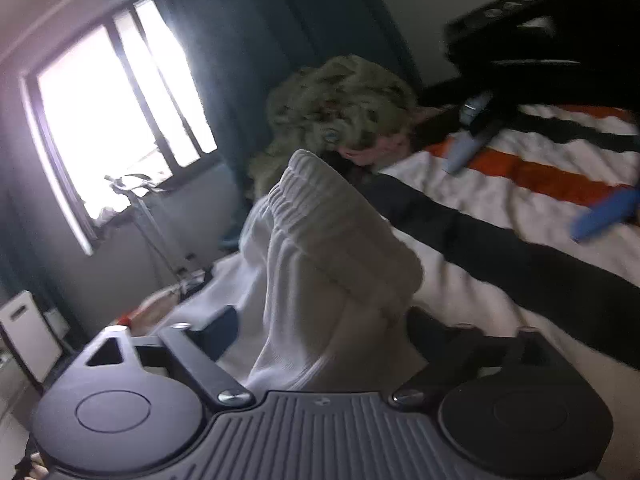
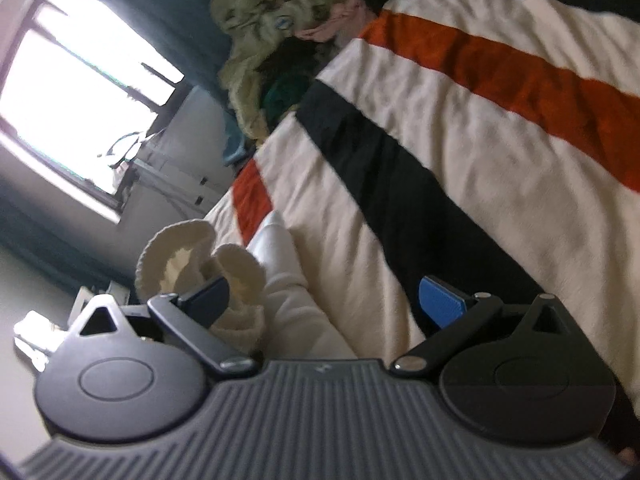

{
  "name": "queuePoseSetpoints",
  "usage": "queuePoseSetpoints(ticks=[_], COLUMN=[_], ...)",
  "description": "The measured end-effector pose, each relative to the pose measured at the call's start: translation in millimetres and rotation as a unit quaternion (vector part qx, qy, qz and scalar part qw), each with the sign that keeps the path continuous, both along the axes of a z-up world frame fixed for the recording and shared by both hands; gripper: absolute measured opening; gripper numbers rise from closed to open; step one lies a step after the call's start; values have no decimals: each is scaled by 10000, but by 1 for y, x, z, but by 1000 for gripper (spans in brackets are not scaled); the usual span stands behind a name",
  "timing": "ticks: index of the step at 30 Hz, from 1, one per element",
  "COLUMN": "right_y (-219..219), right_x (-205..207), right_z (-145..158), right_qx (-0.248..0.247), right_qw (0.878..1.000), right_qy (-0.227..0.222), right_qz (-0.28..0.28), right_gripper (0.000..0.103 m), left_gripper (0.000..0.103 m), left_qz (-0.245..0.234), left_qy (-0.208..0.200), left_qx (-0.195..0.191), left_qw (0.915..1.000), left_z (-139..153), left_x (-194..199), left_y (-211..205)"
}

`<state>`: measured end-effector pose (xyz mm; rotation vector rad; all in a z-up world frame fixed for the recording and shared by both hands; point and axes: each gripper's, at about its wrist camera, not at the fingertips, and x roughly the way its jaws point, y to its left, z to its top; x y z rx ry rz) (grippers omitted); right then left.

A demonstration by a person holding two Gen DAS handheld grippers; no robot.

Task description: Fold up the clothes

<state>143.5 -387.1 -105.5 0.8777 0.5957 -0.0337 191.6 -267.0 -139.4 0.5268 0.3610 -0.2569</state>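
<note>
The white garment (image 1: 320, 280), a thick knit piece with a ribbed, elastic-looking band at its top, fills the middle of the left wrist view, rising from between the fingers of the left tongs (image 1: 320, 320). The left tongs are clamped on it, low in the frame, with the cloth bunched between the fingers. In the right wrist view the same garment (image 2: 280, 300) sits at lower left, its ribbed cuffs curling open beside the left finger, and trails onto the bed (image 2: 460, 140) with its white, orange and black striped blanket. The right tongs (image 2: 332, 304) stand wide apart and hold nothing; they also show in the upper right of the left wrist view.

The cloth looks soft, light and floppy, so it will likely sag and crease wherever it is unsupported. The ribbed band and cuffs are thicker and firmer, and seem the surest places for a pinch. A heap of greenish patterned laundry (image 2: 272, 20) lies at the upper middle of the frame.
</note>
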Motion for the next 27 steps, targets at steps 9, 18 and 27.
queuePoseSetpoints(ticks=[9,18,27], right_y=[20,62,97], right_x=[-8,0,43], right_z=[-3,-17,-21], right_qx=[362,738,-210], right_qw=[9979,9929,9967], right_qy=[-164,-252,-293], right_qz=[511,897,722], right_gripper=[103,102,84], left_gripper=[98,101,103], left_qz=[322,962,621], left_qy=[629,235,-96], left_qx=[-274,-193,188], left_qw=[9971,9949,9978], left_z=[5,7,0], left_x=[-38,-51,-64], left_y=[99,191,204])
